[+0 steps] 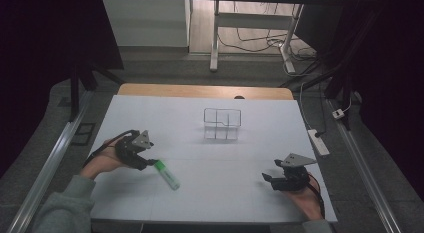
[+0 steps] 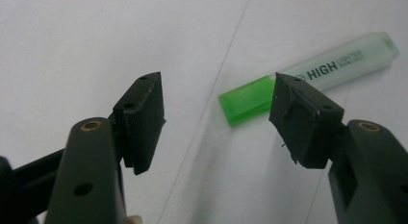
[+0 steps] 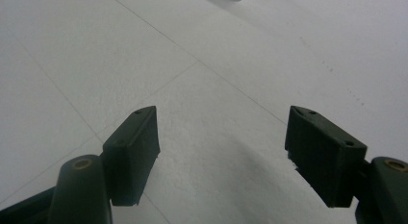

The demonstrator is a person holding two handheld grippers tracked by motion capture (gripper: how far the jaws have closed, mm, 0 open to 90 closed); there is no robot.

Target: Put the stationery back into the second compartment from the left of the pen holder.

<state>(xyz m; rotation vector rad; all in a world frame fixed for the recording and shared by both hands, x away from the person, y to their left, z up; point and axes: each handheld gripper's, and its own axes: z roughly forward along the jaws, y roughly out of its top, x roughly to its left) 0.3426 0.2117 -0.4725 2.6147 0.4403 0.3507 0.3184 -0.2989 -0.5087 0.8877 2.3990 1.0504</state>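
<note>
Risk: left gripper jaws stand apart at capped end of green highlighter, which lies flat on white table — round barrel may roll or skid if pads close off-centre. Right gripper also apart, nothing between. Wire rack mid-table, well apart — holds nothing.

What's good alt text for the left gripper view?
A green highlighter lies on the white table, just beyond the open left tool. Its cap end sits between the two black jaws, and neither jaw touches it.
</note>
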